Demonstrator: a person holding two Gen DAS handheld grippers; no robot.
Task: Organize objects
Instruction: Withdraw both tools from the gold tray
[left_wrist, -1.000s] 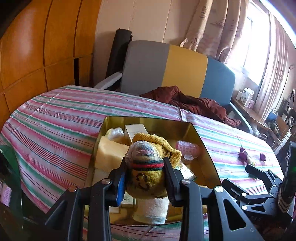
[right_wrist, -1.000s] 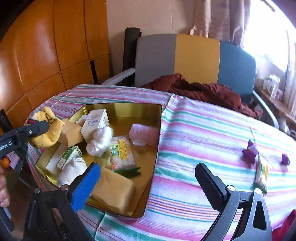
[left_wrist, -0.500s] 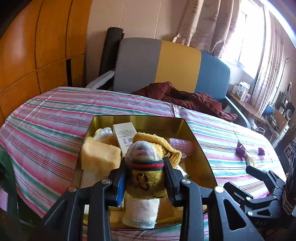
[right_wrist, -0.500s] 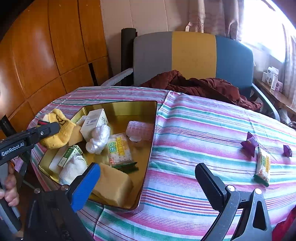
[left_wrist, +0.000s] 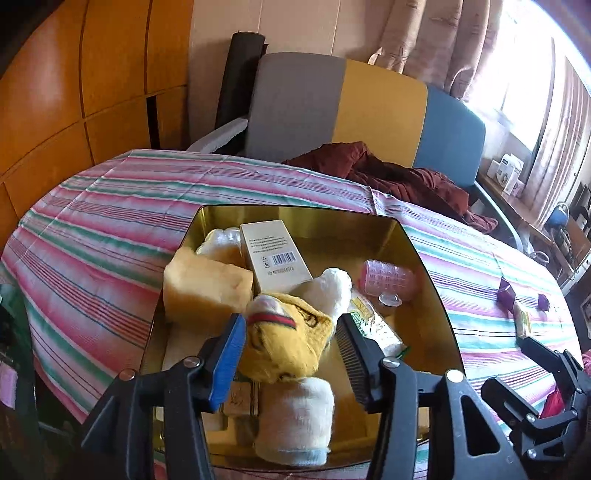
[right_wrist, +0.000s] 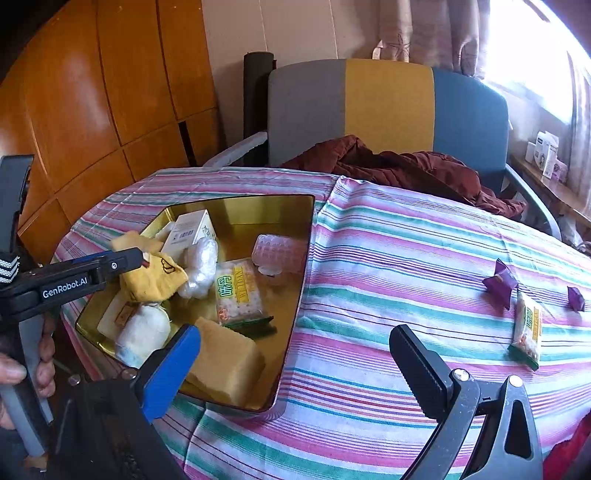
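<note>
A gold tray (left_wrist: 436, 295) (right_wrist: 291, 317) on the striped table holds yellow sponges (left_wrist: 203, 288) (right_wrist: 225, 362), a white box (left_wrist: 275, 258), white rolls (left_wrist: 295, 421), a pink roller (left_wrist: 388, 277) and a snack pack (right_wrist: 238, 290). My left gripper (left_wrist: 290, 336) (right_wrist: 144, 260) is open over the tray. The yellow sock (left_wrist: 284, 343) (right_wrist: 155, 280) lies loose between its fingers, on the tray's contents. My right gripper (right_wrist: 295, 358) is open and empty above the table's front, right of the tray.
Two purple wrapped sweets (right_wrist: 500, 282) (right_wrist: 575, 298) and a second snack pack (right_wrist: 528, 328) lie on the tablecloth at the right. A chair (right_wrist: 388, 107) with a maroon cloth (right_wrist: 406, 166) stands behind the table. Wooden panels (right_wrist: 92, 110) are at the left.
My left gripper moved forward over the tray and opened. The yellow sock dropped out of its grip onto the things in the tray. My right gripper moved slightly.
</note>
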